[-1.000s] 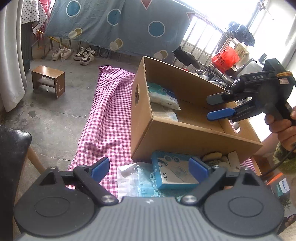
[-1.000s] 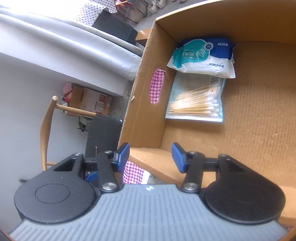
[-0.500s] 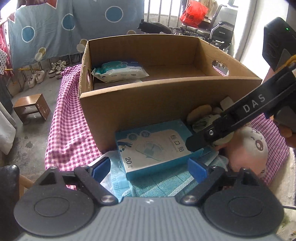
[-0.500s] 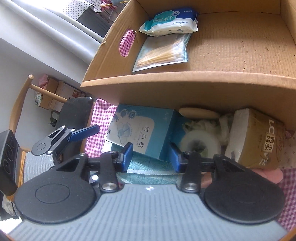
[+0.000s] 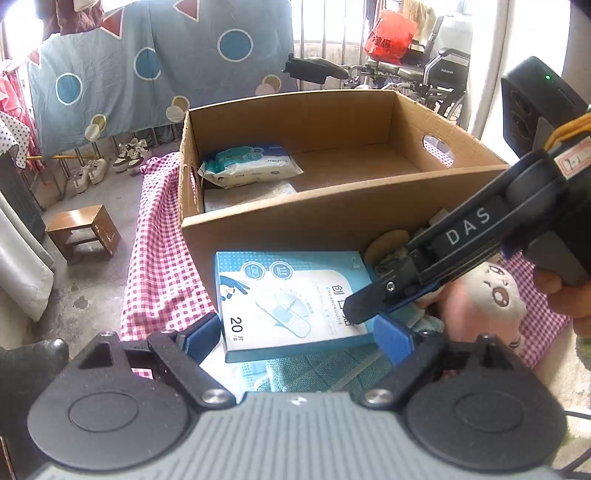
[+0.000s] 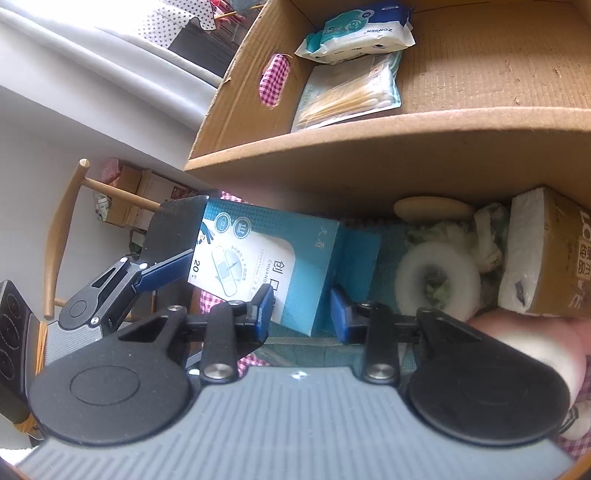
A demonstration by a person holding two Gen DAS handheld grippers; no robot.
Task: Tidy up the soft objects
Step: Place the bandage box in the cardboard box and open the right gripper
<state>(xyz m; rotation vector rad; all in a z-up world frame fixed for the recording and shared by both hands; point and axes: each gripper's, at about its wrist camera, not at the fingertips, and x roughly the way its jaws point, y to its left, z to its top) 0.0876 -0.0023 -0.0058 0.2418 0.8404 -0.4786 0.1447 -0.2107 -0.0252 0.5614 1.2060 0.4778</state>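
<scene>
A blue and white plaster box (image 5: pixel 291 299) lies on teal cloth (image 5: pixel 325 371) in front of a cardboard box (image 5: pixel 332 218). My left gripper (image 5: pixel 297 338) is open with the plaster box between its pads. My right gripper (image 6: pixel 301 308) is open at the plaster box's (image 6: pixel 266 258) other end; it shows in the left wrist view (image 5: pixel 391 295). Beside it lie a white tape roll (image 6: pixel 439 280), a tissue pack (image 6: pixel 546 258) and a pink plush toy (image 5: pixel 487 299). A wipes pack (image 6: pixel 358 29) and cotton swabs (image 6: pixel 351 96) lie in the cardboard box.
The table has a pink checked cloth (image 5: pixel 162 251). A wooden stool (image 5: pixel 85 229) and shoes (image 5: pixel 129 155) stand on the floor at the left. A wooden chair (image 6: pixel 62 236) stands by the table. A wheelchair (image 5: pixel 436 77) is behind the box.
My right gripper has come down out of the cardboard box to the items in front of it. My left gripper has moved closer around the plaster box.
</scene>
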